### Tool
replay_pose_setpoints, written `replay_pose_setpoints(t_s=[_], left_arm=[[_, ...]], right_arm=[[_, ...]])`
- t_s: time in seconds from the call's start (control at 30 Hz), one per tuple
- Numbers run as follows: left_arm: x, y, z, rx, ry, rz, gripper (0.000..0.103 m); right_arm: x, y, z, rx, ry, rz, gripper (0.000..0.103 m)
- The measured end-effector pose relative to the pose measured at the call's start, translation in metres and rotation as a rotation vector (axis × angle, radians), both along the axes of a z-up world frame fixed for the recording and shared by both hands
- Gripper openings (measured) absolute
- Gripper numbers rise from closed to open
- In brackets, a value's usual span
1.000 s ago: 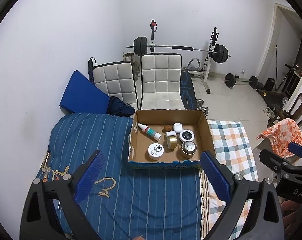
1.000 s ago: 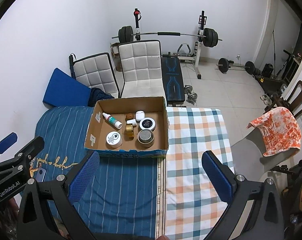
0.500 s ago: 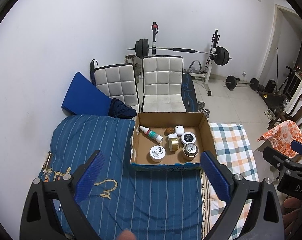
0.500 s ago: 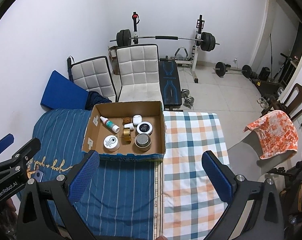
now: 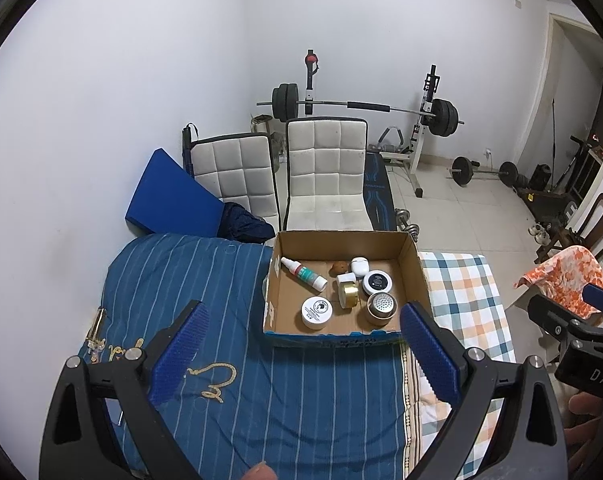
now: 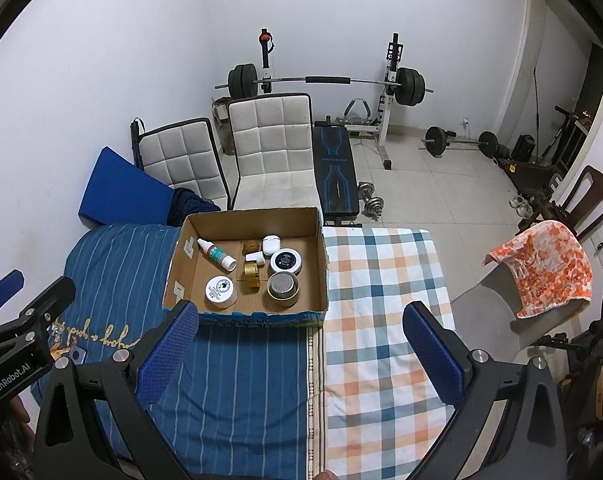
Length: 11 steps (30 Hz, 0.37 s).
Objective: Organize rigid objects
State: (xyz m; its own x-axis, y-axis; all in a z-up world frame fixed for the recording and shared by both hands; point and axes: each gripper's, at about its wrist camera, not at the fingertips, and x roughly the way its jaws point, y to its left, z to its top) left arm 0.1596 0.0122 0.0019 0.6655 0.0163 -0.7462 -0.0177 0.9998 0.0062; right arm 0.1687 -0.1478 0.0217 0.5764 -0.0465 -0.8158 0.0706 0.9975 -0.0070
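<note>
so over the last second I've backed both grippers up and away; the cardboard box [image 5: 343, 312] with the jars and spray bottle [image 5: 304, 274] inside sits further off on the bed, left gripper [image 5: 301, 354] and right gripper [image 6: 299, 350] both spread wide and empty; looks done to me.

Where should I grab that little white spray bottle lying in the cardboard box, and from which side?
Grip the spray bottle across its green-banded middle, coming straight down from above. It lies flat on the floor of the cardboard box, slanting, so the fingers should straddle its narrow width, turned crosswise to its length. The box walls likely block a sideways approach, and there is bare cardboard on both sides of it.
</note>
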Motion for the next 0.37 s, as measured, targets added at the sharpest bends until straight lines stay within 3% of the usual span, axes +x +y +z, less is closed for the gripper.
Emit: replay_pose_setpoints(t_s=[0.37], left_arm=[[-0.0001,0.0012,0.0024,-0.009,-0.011,0.006,0.098]], right_arm=[[-0.0003,0.0004,-0.0002,0.001,0.001,-0.001,0.103]])
